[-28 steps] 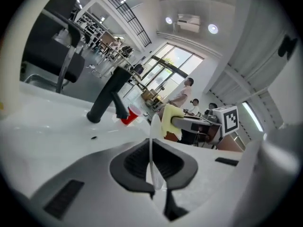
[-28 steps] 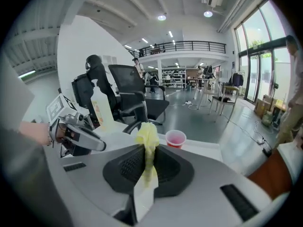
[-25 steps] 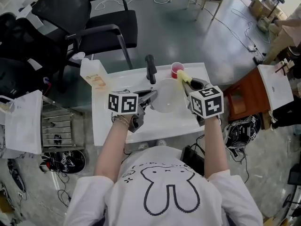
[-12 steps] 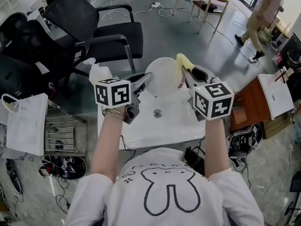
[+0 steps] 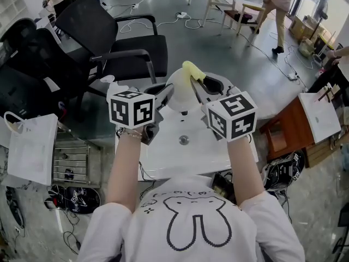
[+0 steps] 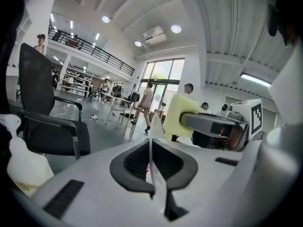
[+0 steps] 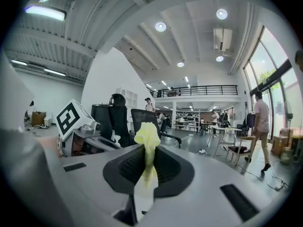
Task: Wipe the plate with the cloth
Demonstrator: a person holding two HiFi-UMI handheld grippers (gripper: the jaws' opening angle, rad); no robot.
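Yellow cloth (image 5: 192, 70) | in right tool (image 5: 194, 83) | beside plate (image 5: 179, 94) | in left tool (image 5: 167, 95)

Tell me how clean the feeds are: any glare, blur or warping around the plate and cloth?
Head view: sharp, but the white plate blends into the white sink. Left gripper view: fisheye bending, dark corners, plate edge-on. Right gripper view: cloth crisp, bright windows at right.

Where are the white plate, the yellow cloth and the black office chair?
white round plate (image 5: 178, 94), head view, middle of its face.
yellow cloth (image 5: 191, 69), head view, its bunched tip.
black office chair (image 5: 140, 43), head view, its seat cushion.
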